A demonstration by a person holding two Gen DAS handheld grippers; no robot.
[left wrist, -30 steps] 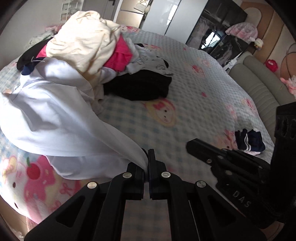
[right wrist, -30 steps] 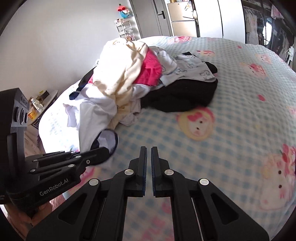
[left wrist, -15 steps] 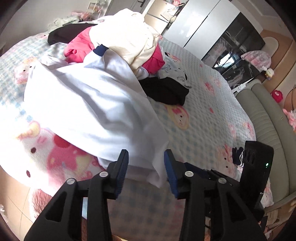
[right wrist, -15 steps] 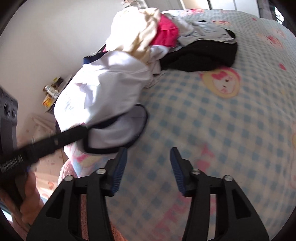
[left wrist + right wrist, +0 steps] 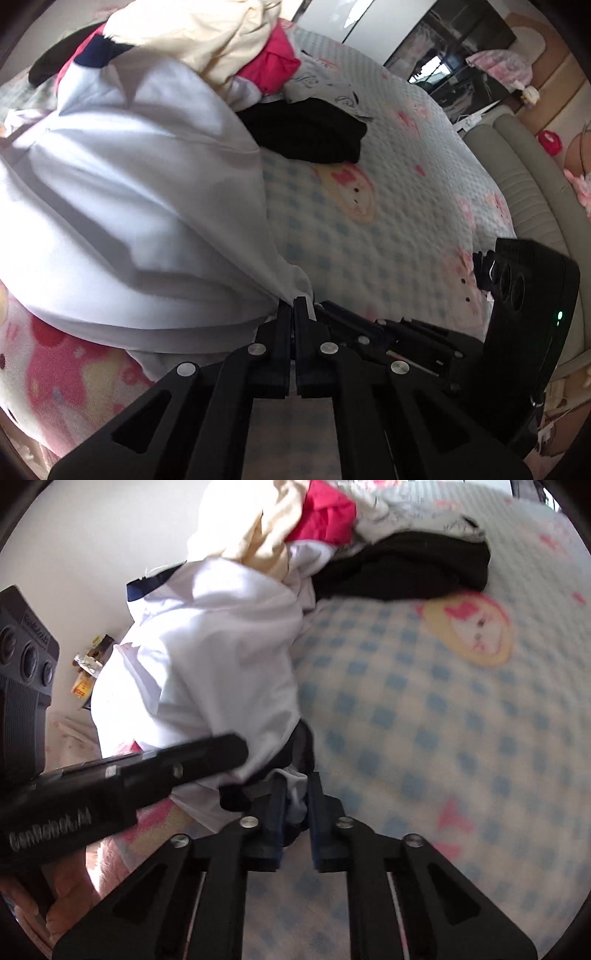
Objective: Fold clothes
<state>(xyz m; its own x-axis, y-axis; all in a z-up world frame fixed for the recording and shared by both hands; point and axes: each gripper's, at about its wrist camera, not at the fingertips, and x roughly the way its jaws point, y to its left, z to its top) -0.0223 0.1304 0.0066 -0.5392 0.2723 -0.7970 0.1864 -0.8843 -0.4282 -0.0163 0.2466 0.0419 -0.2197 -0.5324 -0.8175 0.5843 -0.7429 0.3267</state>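
A white garment [image 5: 129, 221] with dark navy trim lies spread over the near corner of the bed. My left gripper [image 5: 294, 306] is closing its jaws tight on a pinch of the garment's white edge. In the right wrist view the same white garment [image 5: 207, 657] bunches up, and my right gripper [image 5: 295, 799] is closing its jaws on the dark-trimmed collar, with cloth filling the gap. The two grippers sit close together; the left gripper's fingers [image 5: 221, 753] cross just left of the right one.
Behind the garment rises a pile: cream cloth [image 5: 221, 33], a pink piece [image 5: 273, 62], black clothing [image 5: 306, 133]. The checked cartoon bedspread [image 5: 388, 229] stretches right towards a grey padded headboard [image 5: 524, 192]. A bedside stand [image 5: 88, 664] sits by the wall. A person's hand [image 5: 66, 897] holds the left tool.
Both grippers opened half a second ago, sank towards the bed and have shut again: the left on the white edge, the right on the dark-trimmed collar. The garment is drawn nearer.
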